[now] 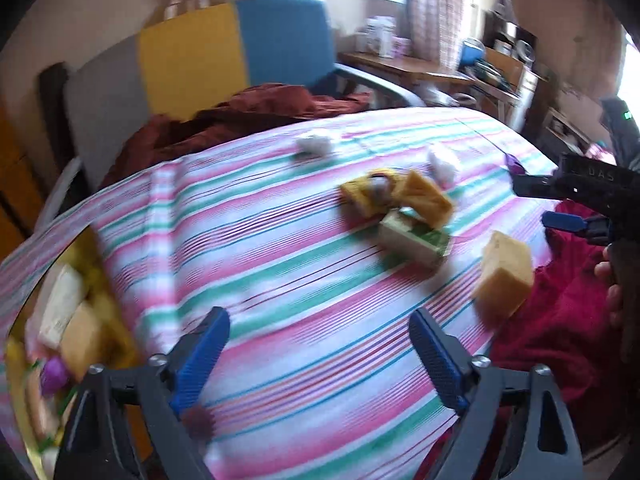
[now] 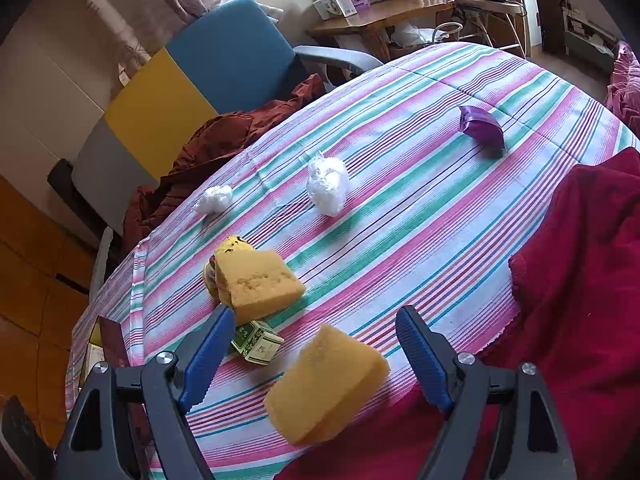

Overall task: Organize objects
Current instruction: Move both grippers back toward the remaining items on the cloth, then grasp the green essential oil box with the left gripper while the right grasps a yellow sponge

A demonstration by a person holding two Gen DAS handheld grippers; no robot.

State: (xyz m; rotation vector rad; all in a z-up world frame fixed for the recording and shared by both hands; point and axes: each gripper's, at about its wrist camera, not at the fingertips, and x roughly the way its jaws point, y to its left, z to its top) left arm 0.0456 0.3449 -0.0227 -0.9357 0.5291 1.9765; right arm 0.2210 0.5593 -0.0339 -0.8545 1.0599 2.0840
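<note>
The left wrist view is blurred. My left gripper (image 1: 318,314) hangs open over the striped cloth (image 1: 280,240) with nothing between its fingers. A yellow bin (image 1: 60,320) holding several items sits at its left. My right gripper (image 2: 315,312) is open, and a yellow sponge (image 2: 326,384) lies between its fingers, untouched by the pads. Beyond lie a second sponge (image 2: 260,280), a green box (image 2: 258,342), a yellow packet (image 2: 232,246), two white plastic bundles (image 2: 328,184) (image 2: 216,199) and a purple packet (image 2: 482,126). The right gripper (image 1: 532,201) also shows at the left view's right edge.
A crimson blanket (image 2: 580,280) covers the near right side. A rust-brown cloth (image 2: 224,140) is heaped at the far edge before a blue, yellow and grey chair (image 2: 192,80). A wooden table (image 2: 380,16) with boxes stands behind.
</note>
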